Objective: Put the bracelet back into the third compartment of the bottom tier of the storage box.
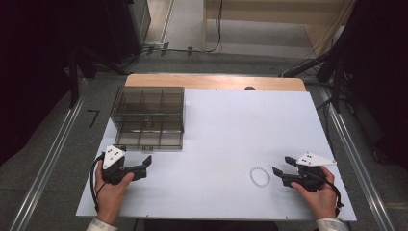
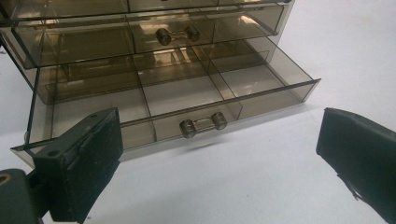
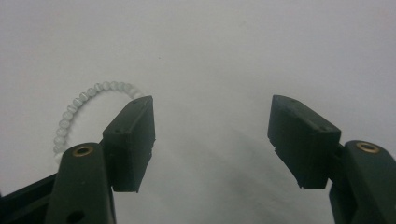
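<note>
My right gripper [image 1: 280,166], at the lower right of the high view, has its jaws well apart with nothing between them; in the right gripper view only bare white tabletop lies in the gap. The beaded bracelet [image 1: 260,176] lies flat on the table [image 1: 231,125] just left of the jaw tips in the high view, and in the right gripper view it [image 3: 79,105] curves behind my left-hand jaw at the left of the frame, so part of its ring is hidden. I judge the gripper is lined up beside the bracelet to pick it up. My left gripper [image 1: 146,162], at the lower left of the high view, is likewise wide open and empty, and faces the smoky clear drawer box [image 1: 147,117] at the upper left. In the left gripper view its lowest drawer [image 2: 187,100] stands pulled out, handle [image 2: 203,125] forward, its compartments seemingly empty, probably ready to receive the bracelet. The box's upper tiers are cut off by the frame's top edge.
</note>
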The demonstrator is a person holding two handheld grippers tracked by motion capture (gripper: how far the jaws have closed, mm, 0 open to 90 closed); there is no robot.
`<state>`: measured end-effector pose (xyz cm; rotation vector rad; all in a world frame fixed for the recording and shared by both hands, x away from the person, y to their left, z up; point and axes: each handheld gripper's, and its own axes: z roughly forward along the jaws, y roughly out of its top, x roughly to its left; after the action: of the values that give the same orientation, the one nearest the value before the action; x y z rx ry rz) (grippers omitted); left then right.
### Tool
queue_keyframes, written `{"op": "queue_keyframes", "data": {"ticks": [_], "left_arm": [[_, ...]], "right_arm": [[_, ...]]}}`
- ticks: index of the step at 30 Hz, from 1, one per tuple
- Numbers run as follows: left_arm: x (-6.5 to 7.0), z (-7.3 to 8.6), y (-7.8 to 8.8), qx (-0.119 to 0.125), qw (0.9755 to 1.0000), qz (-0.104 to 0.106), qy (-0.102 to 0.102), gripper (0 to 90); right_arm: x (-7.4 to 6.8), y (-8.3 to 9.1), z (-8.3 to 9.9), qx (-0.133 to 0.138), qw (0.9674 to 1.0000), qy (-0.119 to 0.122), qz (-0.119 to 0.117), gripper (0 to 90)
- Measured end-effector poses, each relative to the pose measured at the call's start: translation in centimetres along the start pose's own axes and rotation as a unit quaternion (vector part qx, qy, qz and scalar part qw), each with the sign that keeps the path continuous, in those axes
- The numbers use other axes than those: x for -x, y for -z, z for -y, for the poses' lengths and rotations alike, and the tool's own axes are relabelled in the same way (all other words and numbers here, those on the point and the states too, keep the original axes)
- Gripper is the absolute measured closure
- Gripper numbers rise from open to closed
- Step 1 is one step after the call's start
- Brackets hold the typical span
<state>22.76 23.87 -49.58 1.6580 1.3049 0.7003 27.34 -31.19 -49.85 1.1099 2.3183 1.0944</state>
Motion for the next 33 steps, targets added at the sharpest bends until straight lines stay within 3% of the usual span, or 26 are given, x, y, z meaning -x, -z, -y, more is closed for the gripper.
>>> {"op": "queue_keyframes", "data": {"ticks": [33], "left_arm": [[0.0, 0.0, 0.0, -0.001, 1.0, 0.0, 0.0, 1.0]], "right_arm": [[-1.5, -1.4, -0.5, -0.013, 0.9994, 0.018, -0.026, 41.3]]}}
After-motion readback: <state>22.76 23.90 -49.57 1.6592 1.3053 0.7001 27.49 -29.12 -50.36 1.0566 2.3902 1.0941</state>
